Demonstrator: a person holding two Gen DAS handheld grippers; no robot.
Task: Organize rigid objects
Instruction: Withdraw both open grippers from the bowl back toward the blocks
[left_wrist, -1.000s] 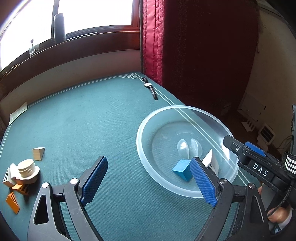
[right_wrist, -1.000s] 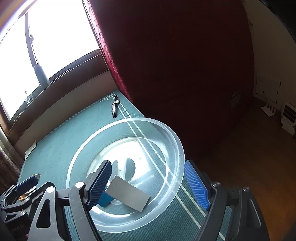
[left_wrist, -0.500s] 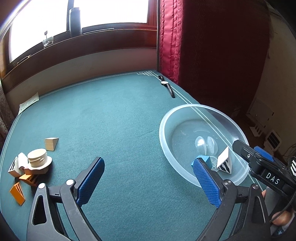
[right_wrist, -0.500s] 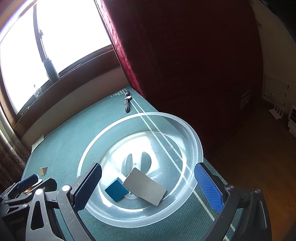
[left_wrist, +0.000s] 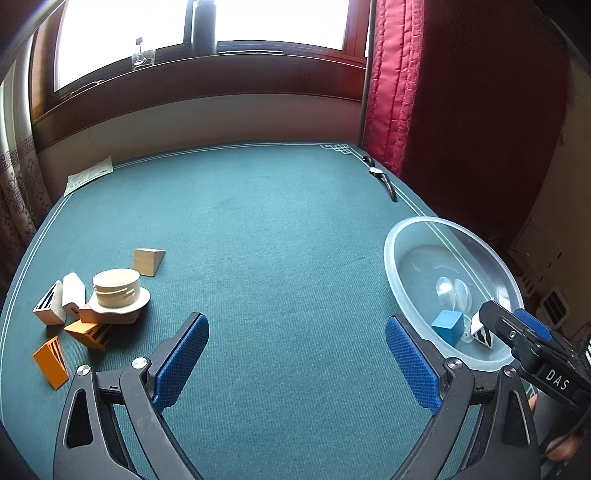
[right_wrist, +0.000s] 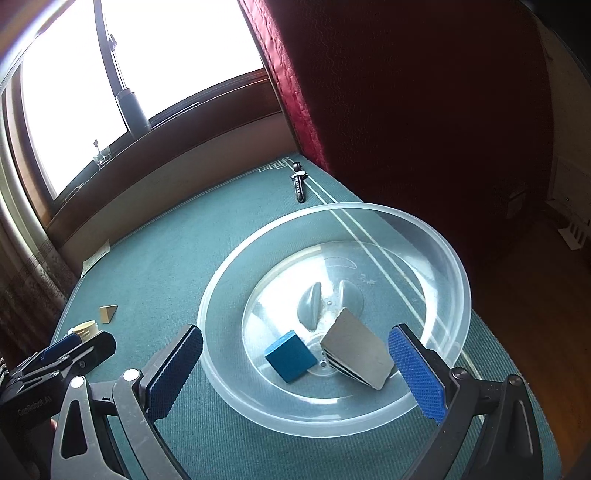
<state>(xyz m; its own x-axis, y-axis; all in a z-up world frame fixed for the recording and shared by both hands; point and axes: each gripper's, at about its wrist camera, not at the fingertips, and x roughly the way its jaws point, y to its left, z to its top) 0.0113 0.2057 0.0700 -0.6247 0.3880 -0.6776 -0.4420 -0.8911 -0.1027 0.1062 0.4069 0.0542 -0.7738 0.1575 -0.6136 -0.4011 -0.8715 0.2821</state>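
Observation:
A clear plastic bowl (right_wrist: 436, 236) (left_wrist: 391, 266) stands at the table's right edge. A blue cube (right_wrist: 291, 355) (left_wrist: 447, 326) and a white wedge with black stripes (right_wrist: 356, 349) (left_wrist: 480, 332) lie in it. My right gripper (right_wrist: 295, 373) is open and empty over the bowl's near rim. My left gripper (left_wrist: 297, 363) is open and empty over bare green felt. At the left lie a cream round piece (left_wrist: 116, 283) on a wooden block, a tan wedge (left_wrist: 147, 261), a white striped wedge (left_wrist: 50, 306) and two orange wedges (left_wrist: 51, 362).
A wristwatch (left_wrist: 382, 179) (right_wrist: 298, 181) lies near the far right corner by the red curtain. A paper slip (left_wrist: 88, 179) lies at the far left edge. The green felt table (left_wrist: 258, 240) drops off just right of the bowl.
My left gripper has swung left, away from the bowl and toward the pile of blocks. My right gripper has opened, let the striped wedge drop in the bowl, and drawn back.

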